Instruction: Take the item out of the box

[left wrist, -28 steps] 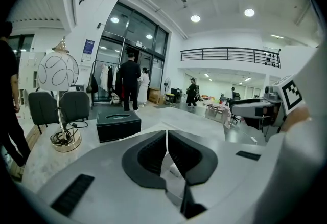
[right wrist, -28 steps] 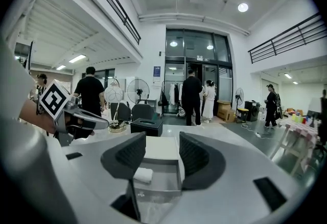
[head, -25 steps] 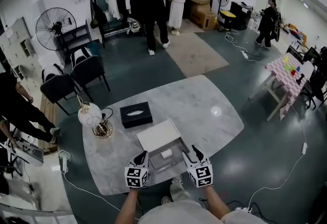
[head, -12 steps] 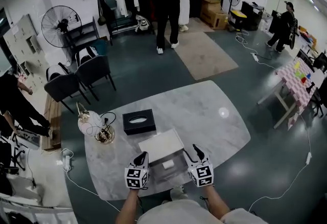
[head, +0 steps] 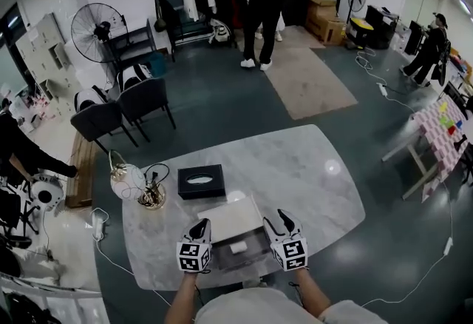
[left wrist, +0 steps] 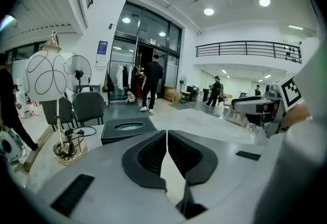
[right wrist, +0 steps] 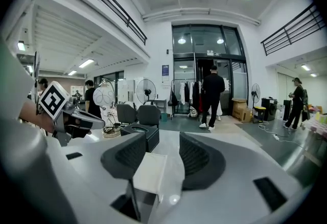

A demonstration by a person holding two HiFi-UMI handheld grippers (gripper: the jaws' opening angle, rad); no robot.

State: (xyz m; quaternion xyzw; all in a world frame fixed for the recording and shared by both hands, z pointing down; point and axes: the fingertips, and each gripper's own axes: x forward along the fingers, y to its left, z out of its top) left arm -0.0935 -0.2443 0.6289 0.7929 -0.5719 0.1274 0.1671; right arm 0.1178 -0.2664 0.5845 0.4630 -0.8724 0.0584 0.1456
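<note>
Both grippers held low in front of the body, side by side, level with each other, well apart, pointing forward and away. Left gripper [head: 201, 226] [left wrist: 167, 147]: jaws pressed almost together, only a thin slit between the pads, nothing gripped. Right gripper [head: 279, 221] [right wrist: 168, 159]: jaws clearly apart, wide gap, nothing clamped. Left marker cube [head: 194, 257] and right marker cube [head: 290, 254] face up toward the head camera. Left forearm [head: 181, 302] and right forearm [head: 315, 299] bare, angled inward toward the torso.
</note>
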